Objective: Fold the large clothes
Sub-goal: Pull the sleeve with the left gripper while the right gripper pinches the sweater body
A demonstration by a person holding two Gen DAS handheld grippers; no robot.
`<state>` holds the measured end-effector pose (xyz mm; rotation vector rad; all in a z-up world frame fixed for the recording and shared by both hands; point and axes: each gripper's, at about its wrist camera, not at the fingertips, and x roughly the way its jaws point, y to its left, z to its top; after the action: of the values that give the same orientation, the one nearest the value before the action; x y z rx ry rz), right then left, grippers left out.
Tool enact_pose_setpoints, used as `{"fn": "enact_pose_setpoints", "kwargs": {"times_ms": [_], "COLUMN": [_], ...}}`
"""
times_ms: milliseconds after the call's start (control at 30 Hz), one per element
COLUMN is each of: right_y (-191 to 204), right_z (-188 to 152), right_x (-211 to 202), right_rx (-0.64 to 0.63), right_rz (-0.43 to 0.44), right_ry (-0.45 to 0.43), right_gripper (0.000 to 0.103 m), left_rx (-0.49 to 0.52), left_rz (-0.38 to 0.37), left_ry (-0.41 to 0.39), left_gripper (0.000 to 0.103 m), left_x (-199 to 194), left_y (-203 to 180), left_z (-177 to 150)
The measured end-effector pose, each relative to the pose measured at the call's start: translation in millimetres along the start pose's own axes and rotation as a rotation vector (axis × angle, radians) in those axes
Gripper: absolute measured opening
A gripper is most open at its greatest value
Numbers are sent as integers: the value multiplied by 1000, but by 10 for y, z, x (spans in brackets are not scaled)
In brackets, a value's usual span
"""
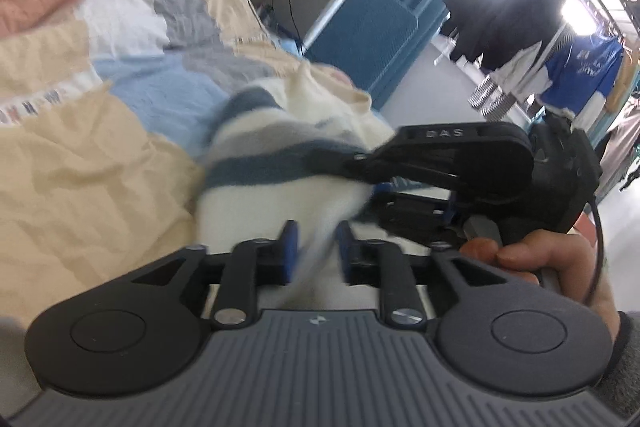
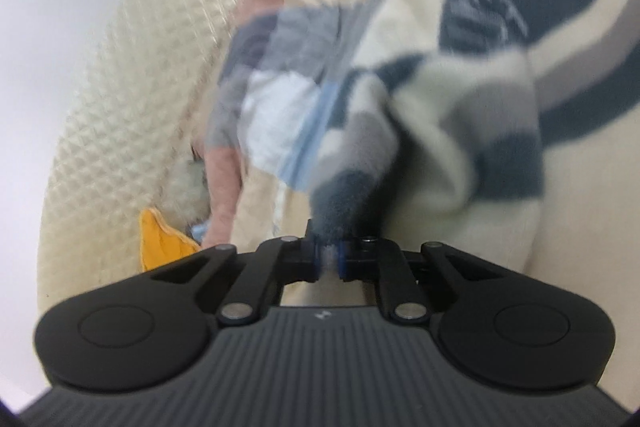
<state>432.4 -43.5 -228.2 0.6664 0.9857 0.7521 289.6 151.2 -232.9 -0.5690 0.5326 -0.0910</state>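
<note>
We see the right claw [image 2: 328, 261] pinching the striped sweater [image 2: 460, 115]; the left claw [image 1: 316, 253] stands slack around it. It looks soft and floppy above the bed [image 1: 80, 155]. We judge its hems the best hold.

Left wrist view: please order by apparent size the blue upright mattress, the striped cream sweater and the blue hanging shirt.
1. Striped cream sweater, though nearness enlarges it.
2. Blue upright mattress.
3. Blue hanging shirt.

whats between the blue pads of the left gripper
A fold of the striped sweater hangs between the left gripper pads, seen in the left wrist view.
</note>
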Motion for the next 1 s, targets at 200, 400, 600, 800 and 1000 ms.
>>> {"fn": "enact_pose_setpoints", "kwargs": {"times_ms": [200,400,600,800,1000], "right_y": [-132,-304,-370,-380,-218], "right_z": [125,152,88,-37,-230], "right_x": [-281,-466,-551,-469,-306], "right_rx": [30,54,66,60,-32], "right_rz": [14,6,-55,-75,-87], "right_ry": [-77,-112,-104,-48,-10], "right_gripper": [11,11,11,11,11], "left_rx": [12,-20,-69,-4,74], "left_rz": [107,111,135,272,421], "left_ry": [10,137,232,238,128], "left_gripper": [57,60,62,18,12], "left_x": [-395,-435,-326,-347,-571], "left_y": [-118,-151,-125,-222,-200], "left_z": [-98,-324,-383,-394,58]}}
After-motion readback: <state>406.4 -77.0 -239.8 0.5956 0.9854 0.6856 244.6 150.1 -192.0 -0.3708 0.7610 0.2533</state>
